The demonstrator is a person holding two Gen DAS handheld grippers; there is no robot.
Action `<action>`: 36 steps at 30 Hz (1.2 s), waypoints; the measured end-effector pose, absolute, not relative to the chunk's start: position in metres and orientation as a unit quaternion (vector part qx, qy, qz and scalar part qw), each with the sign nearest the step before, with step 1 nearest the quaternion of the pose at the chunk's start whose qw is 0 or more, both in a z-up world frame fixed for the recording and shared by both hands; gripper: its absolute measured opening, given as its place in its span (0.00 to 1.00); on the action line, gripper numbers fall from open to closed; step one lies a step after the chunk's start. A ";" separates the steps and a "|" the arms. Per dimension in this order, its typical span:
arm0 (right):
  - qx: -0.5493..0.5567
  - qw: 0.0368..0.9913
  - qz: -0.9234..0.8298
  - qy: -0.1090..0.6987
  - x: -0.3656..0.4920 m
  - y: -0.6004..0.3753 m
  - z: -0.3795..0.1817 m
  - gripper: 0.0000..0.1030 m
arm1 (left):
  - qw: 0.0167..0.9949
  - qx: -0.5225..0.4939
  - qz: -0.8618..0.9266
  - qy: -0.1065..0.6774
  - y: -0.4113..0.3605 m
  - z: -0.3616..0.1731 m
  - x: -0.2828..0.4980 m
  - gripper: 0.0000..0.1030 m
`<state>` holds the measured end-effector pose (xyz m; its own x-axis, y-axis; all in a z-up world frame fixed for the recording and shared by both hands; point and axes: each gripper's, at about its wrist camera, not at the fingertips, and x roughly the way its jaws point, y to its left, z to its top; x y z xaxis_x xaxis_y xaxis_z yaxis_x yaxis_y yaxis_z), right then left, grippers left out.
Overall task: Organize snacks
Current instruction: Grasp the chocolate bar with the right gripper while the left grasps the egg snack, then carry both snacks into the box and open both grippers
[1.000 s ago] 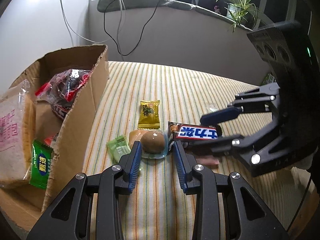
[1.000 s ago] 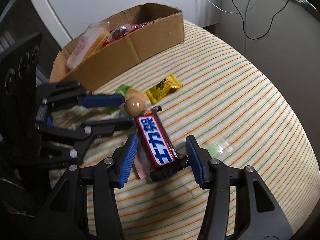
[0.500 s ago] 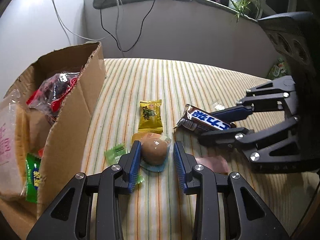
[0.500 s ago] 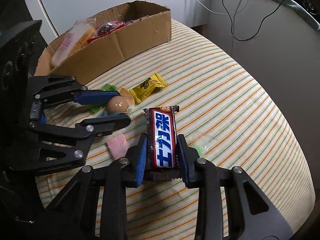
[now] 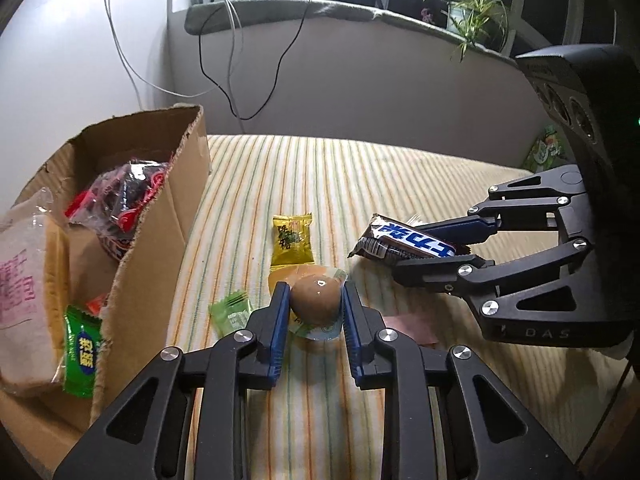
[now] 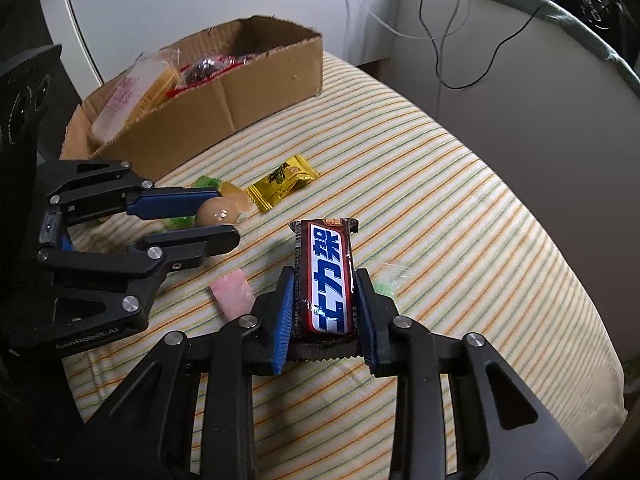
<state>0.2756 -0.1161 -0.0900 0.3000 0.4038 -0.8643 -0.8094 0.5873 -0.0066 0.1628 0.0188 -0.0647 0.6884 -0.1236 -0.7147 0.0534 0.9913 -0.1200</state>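
Observation:
My left gripper [image 5: 314,294] is shut on a brown packaged egg [image 5: 316,304], held just above the striped cloth; it also shows in the right wrist view [image 6: 218,212]. My right gripper [image 6: 324,276] is shut on a brown and blue chocolate bar [image 6: 326,276], lifted off the cloth; the bar also shows in the left wrist view [image 5: 408,242]. A cardboard box [image 5: 152,240] with several snacks stands to the left, and shows far left in the right wrist view [image 6: 224,100].
On the striped cloth [image 6: 440,184] lie a yellow candy packet [image 5: 292,242], a green candy [image 5: 232,314], a pink packet [image 6: 234,294] and a clear green sweet [image 6: 386,280]. Cables hang on the wall behind. The cloth's edge drops off at the right.
Both grippers have closed on their snacks and lifted them: the left on the egg, the right on the chocolate bar, which now sits higher above the cloth.

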 end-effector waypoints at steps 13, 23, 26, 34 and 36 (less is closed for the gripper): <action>-0.220 0.798 0.369 0.422 0.252 -0.126 -0.057 0.29 | 0.934 -0.052 -0.057 0.350 0.024 -0.039 0.130 0.23; -0.221 0.809 0.372 0.398 0.230 -0.112 -0.033 0.29 | 0.943 -0.062 -0.046 0.324 0.042 -0.021 0.105 0.23; -0.223 0.810 0.375 0.391 0.224 -0.101 -0.027 0.29 | 0.945 -0.064 -0.039 0.319 0.050 -0.018 0.099 0.23; -0.230 0.808 0.389 0.378 0.211 -0.069 -0.018 0.29 | 0.948 -0.074 -0.020 0.307 0.074 -0.013 0.085 0.23; -0.232 0.806 0.394 0.375 0.208 -0.060 -0.016 0.29 | 0.949 -0.076 -0.015 0.305 0.081 -0.012 0.081 0.23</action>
